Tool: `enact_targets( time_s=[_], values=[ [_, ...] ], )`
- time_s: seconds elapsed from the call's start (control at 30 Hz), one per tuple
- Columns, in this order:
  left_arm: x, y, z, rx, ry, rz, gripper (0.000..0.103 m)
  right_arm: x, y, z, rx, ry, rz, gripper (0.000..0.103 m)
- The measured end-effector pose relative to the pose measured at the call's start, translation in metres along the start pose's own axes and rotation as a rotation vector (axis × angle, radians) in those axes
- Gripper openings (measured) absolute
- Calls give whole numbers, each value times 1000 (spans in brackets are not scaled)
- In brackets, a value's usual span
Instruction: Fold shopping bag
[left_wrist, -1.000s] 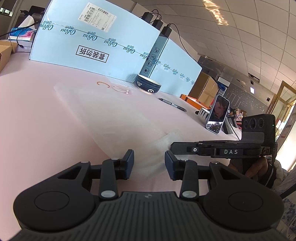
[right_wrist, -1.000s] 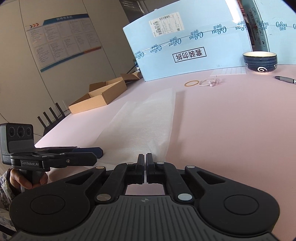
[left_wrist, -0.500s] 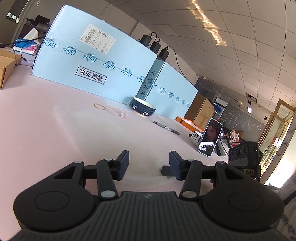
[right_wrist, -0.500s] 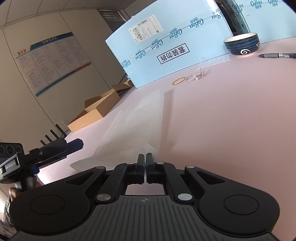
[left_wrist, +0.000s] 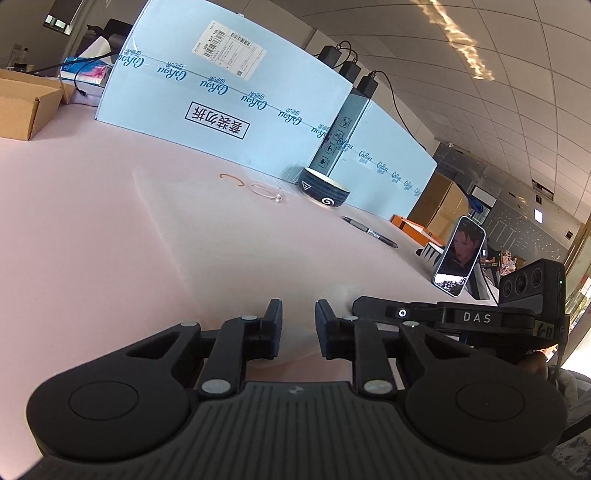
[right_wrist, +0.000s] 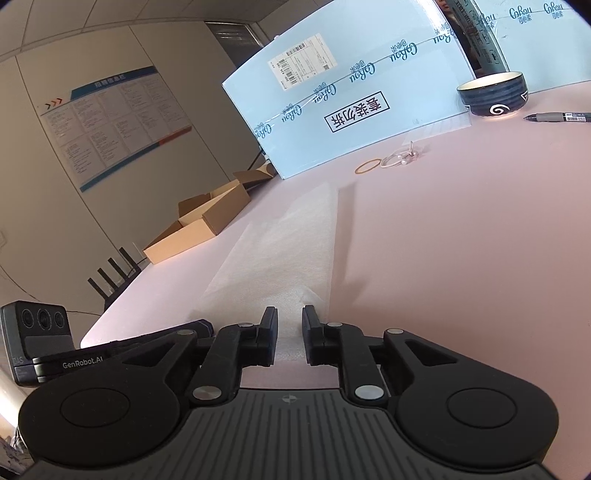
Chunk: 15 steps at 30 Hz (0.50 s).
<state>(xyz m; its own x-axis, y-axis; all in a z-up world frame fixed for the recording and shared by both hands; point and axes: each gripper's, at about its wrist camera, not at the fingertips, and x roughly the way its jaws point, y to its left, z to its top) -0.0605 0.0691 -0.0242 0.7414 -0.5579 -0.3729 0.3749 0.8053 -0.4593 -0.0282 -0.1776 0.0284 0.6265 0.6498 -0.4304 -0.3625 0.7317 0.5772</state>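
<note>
The shopping bag (right_wrist: 291, 251) is a thin translucent white sheet lying flat as a long strip on the pink table, running away from my right gripper. In the left wrist view it is faint (left_wrist: 207, 236). My right gripper (right_wrist: 289, 325) is open, its jaws a small gap apart over the near end of the bag. My left gripper (left_wrist: 298, 317) is open and empty, low over the table at the bag's near edge. Each gripper shows in the other's view, the right one (left_wrist: 369, 304) and the left one (right_wrist: 195, 326).
A big light-blue box (right_wrist: 354, 96) stands at the back. A dark bowl (right_wrist: 493, 94), a pen (right_wrist: 557, 117), a rubber band (right_wrist: 367, 166) and a wire ring (right_wrist: 400, 158) lie before it. Open cardboard boxes (right_wrist: 199, 229) sit far left. A phone (left_wrist: 459, 256) stands at right.
My right gripper has opened from shut and let go of the bag's end. My left gripper stays open and has dropped back low beside the right one.
</note>
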Motion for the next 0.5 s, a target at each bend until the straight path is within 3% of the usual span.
enact_targets(
  time_s=[0.1, 0.3, 0.4, 0.5],
  values=[
    [-7, 4, 0, -20, 5, 11, 17, -2, 3, 4, -41, -31, -29, 33],
    [-12, 7, 0, -24, 8, 27, 17, -10, -1, 15, -88, -71, -49, 33],
    [-11, 7, 1, -9, 15, 29, 17, -28, 13, 19, -295, -116, -40, 33],
    [-9, 7, 6, 13, 37, 25, 18, -39, 41, 9, -703, -88, -67, 33]
  ],
)
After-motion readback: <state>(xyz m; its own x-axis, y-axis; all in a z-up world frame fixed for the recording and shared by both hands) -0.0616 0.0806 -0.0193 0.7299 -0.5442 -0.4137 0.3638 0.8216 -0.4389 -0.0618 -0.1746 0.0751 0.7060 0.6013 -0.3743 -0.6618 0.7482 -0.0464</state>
